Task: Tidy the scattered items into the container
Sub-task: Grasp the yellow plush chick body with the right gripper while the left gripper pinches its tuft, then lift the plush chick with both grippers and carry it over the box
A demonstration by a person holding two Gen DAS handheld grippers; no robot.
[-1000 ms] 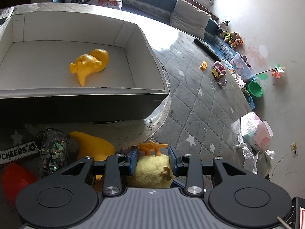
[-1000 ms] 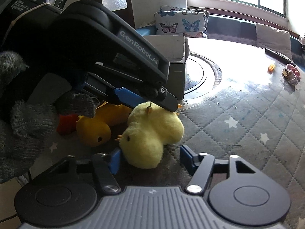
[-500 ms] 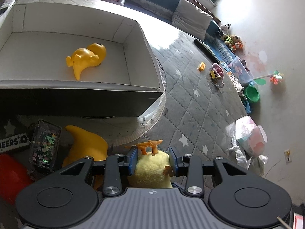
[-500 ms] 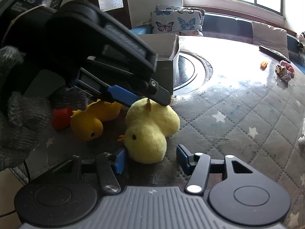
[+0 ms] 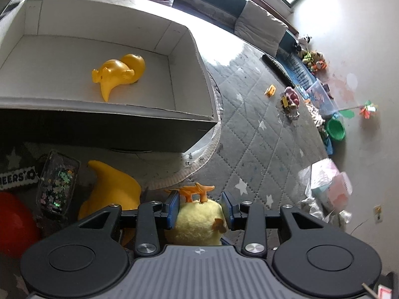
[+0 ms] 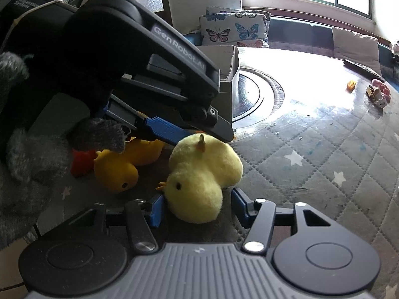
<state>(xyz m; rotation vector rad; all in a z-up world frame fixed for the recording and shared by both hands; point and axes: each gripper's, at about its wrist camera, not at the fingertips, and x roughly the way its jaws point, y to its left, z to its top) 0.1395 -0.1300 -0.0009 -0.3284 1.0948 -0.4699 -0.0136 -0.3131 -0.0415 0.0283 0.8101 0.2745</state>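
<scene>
Plush chick (image 5: pixel 197 220) sits between the blue pads of my left gripper (image 5: pixel 199 208), which is closed on its body, the orange feet (image 5: pixel 197 189) pointing forward. From the right wrist view the chick (image 6: pixel 204 177) seems to hang from that grip just above the mat, but I cannot tell whether it touches. My right gripper (image 6: pixel 197 206) is open, its jaws wide apart, just in front of the chick's head and holding nothing.

I judge that the step in hand is to carry the chick into the box (image 5: pixel 197 57). To do this well I would lift straight up first, high enough to pass the near wall, then move forward over the inside and release low. The plush is soft, so I would keep the squeeze steady; it can slip if I tilt.

One yellow rubber duck (image 5: pixel 117 74) already lies inside the box. Another duck (image 5: pixel 112 191), a glitter case (image 5: pixel 58 186) and a red thing (image 5: pixel 12 226) wait on the mat beside the box.

The surface is a grey quilted mat (image 5: pixel 261 149) with white stars. Behind it are cushions with butterflies (image 6: pixel 232 30), a window, and more toys along the wall.
</scene>
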